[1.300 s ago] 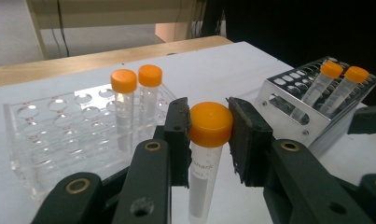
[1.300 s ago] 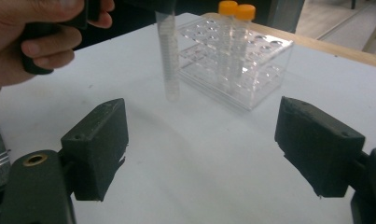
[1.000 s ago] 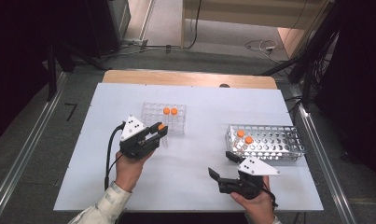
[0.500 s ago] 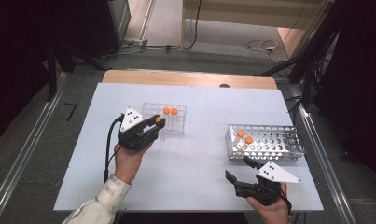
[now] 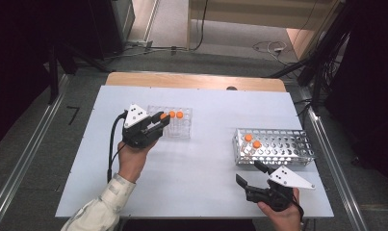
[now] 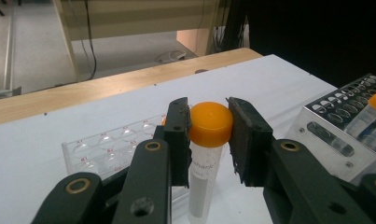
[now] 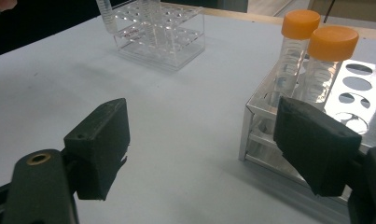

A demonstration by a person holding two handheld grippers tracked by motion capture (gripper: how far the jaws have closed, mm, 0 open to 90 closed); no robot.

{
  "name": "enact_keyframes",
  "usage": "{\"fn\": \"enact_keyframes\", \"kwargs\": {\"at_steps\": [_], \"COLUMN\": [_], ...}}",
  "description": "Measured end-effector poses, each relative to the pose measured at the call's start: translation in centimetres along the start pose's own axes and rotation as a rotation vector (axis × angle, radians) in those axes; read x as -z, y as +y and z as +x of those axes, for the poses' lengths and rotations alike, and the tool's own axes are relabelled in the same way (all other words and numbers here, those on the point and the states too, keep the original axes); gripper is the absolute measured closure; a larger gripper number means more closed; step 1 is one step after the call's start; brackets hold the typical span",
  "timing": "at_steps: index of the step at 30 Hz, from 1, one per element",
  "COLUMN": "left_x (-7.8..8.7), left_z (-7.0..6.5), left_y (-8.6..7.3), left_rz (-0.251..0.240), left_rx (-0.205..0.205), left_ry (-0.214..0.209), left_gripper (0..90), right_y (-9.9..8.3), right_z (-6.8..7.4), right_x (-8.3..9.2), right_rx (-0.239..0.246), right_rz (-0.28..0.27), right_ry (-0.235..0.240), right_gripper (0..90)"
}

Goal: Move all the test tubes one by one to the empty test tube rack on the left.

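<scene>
Up by the clear plastic rack [image 5: 176, 126], the left gripper [image 6: 209, 133] had its jaws clamped on the orange cap of a tube [image 6: 205, 154], which hung upright between the pads, its lower end just beside the rack's near edge. Two more orange-capped tubes [image 5: 176, 115] stood in that rack. Well apart, near the table's [image 5: 196, 163] front edge, the right gripper [image 7: 202, 154] sat with its jaws spread wide and nothing between them, just beside the metal rack [image 5: 278, 147], where two capped tubes [image 7: 316, 60] stood in its near corner.
</scene>
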State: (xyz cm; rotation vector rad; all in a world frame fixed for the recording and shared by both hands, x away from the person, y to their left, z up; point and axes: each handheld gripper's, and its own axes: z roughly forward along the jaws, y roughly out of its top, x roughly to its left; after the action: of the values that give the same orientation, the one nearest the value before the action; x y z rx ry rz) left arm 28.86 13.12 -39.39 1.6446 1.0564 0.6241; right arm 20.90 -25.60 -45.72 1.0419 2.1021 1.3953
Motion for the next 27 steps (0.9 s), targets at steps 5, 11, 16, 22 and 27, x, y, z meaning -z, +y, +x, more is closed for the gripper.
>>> {"fn": "enact_keyframes", "kwargs": {"at_steps": [5, 11, 16, 22, 27], "left_x": [-0.4, -1.2, -1.7, -2.2, -2.6], "left_z": [0.4, 1.2, 1.7, 2.1, 2.3], "left_y": [0.3, 1.0, 1.6, 1.7, 1.8], "left_rz": [0.003, 0.007, 0.009, 0.011, 0.006], "left_rx": [0.006, 0.007, 0.008, 0.014, 0.027], "left_ry": [0.019, 0.051, 0.069, 0.083, 0.085], "left_gripper": [70.3, 70.3, 70.3, 70.3, 70.3], "right_y": [0.0, 0.0, 0.0, 0.0, 0.0], "right_z": [0.0, -0.1, 0.0, -0.1, -0.1], "right_x": [0.1, 0.1, 0.1, 0.2, 0.1], "right_rx": [-0.006, -0.009, -0.010, -0.011, -0.011], "right_rz": [-0.003, -0.002, -0.002, -0.005, -0.005], "right_ry": [-0.004, -0.006, -0.006, -0.006, -0.005], "right_gripper": [17.6, 17.6, 17.6, 17.7, 17.7]}}
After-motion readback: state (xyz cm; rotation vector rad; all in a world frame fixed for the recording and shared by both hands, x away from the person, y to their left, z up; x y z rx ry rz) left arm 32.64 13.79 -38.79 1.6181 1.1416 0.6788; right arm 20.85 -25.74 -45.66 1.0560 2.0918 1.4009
